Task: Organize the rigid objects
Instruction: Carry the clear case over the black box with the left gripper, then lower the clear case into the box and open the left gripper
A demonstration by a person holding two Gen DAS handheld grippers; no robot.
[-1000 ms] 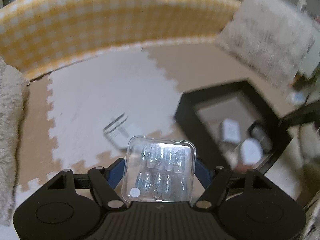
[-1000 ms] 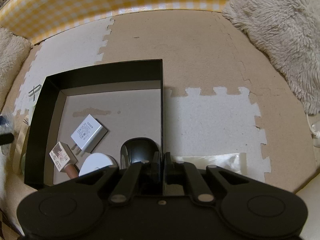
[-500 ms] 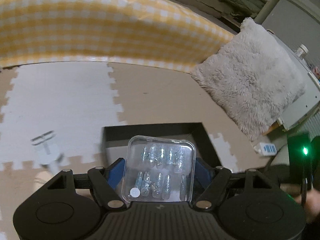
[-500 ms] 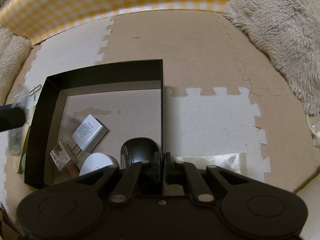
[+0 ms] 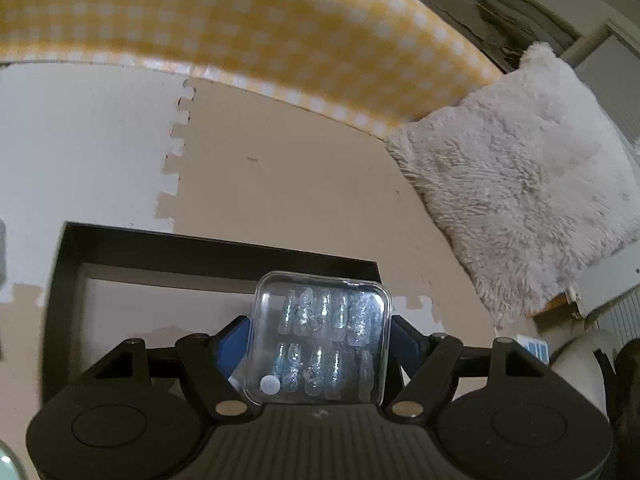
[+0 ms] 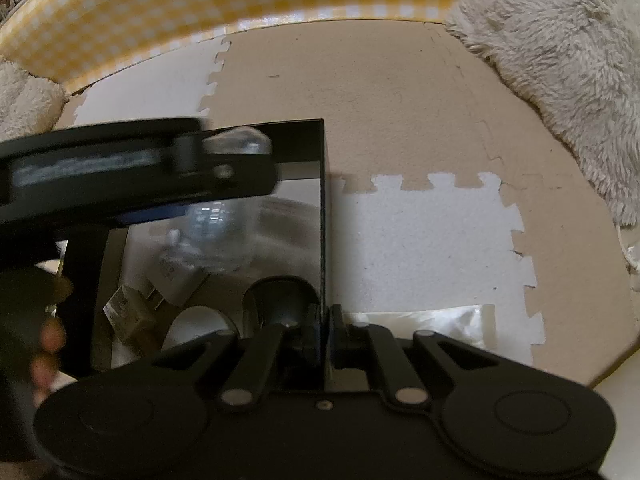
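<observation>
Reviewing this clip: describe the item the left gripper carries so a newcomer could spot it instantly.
Find the black open box on the foam floor mats. Just above it, the left gripper clamps a clear plastic case with rounded corners. Unlike the opaque items in the box, it is see-through, showing two rows of glittery press-on nails.

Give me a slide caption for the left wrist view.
Left gripper holds a clear case of press-on nails above the open black box.

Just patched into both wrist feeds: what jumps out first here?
The clear plastic case of small bluish pieces, clamped in the left tool, hangs over the open black box. The right tool pinches that box's right wall, with a dark mouse and white charger lying inside.
</observation>
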